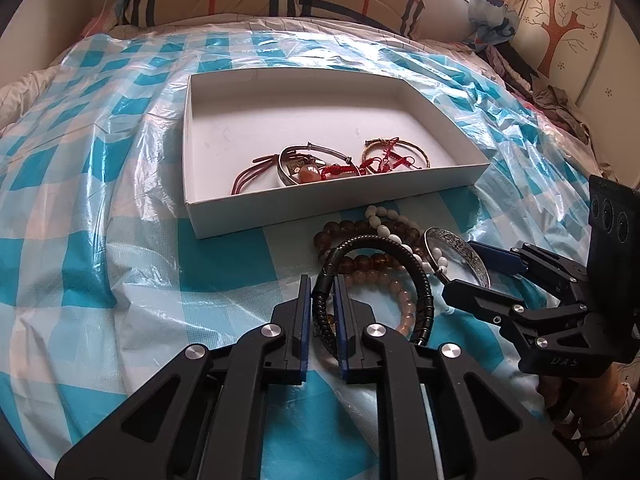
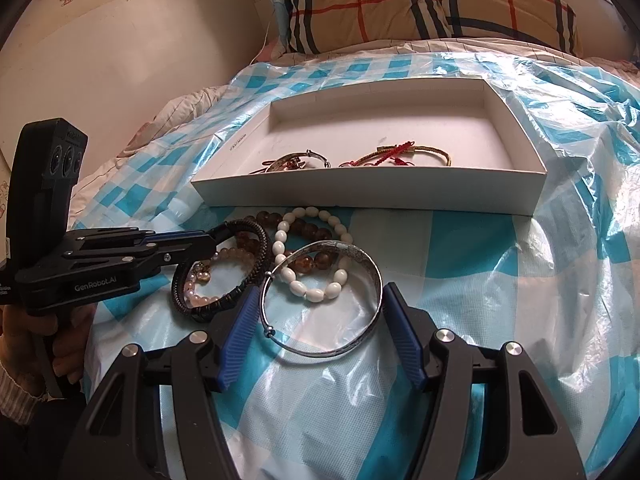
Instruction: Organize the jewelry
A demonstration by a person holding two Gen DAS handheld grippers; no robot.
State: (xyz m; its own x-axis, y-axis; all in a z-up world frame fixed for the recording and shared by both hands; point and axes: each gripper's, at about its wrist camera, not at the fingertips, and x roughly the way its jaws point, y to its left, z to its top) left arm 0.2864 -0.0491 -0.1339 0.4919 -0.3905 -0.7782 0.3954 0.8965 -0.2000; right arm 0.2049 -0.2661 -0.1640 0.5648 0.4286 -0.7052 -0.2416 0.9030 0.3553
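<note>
- Your left gripper [image 1: 322, 292] tilts down toward the bed, its jaws nearly together with the black braided bracelet [image 1: 416, 276] pinched between the blue pads
- In the right wrist view that gripper [image 2: 214, 236] comes in from the left, and your left hand [image 2: 60, 336] wraps its handle with a knitted cuff at the wrist
- Your right gripper [image 2: 316, 320] also slopes downward, jaws set wide on either side of the silver bangle [image 2: 320, 350]; the pads sit right at its rim, but whether they press on it you cannot tell from these views
- The bangle lies flat on the sheet, overlapping the white bead bracelet [image 2: 316, 292]
- Brown bead bracelet [image 2: 308, 232] and pink bead bracelet [image 2: 236, 256] sit in the same heap, touching the others, just in front of the white box [image 2: 360, 196]
- Inside the box, near its front wall, lie a silver bangle with red cords [image 1: 304, 164] and a gold bangle [image 1: 394, 156] beside it
- Everything rests on a crinkled blue-and-white checked plastic sheet [image 1: 120, 240] spread over a bed
- A plaid pillow [image 2: 432, 4] lies at the head of the bed, well behind the box
- A padded headboard with a tree motif [image 1: 560, 24] stands at the far right in the left wrist view
</note>
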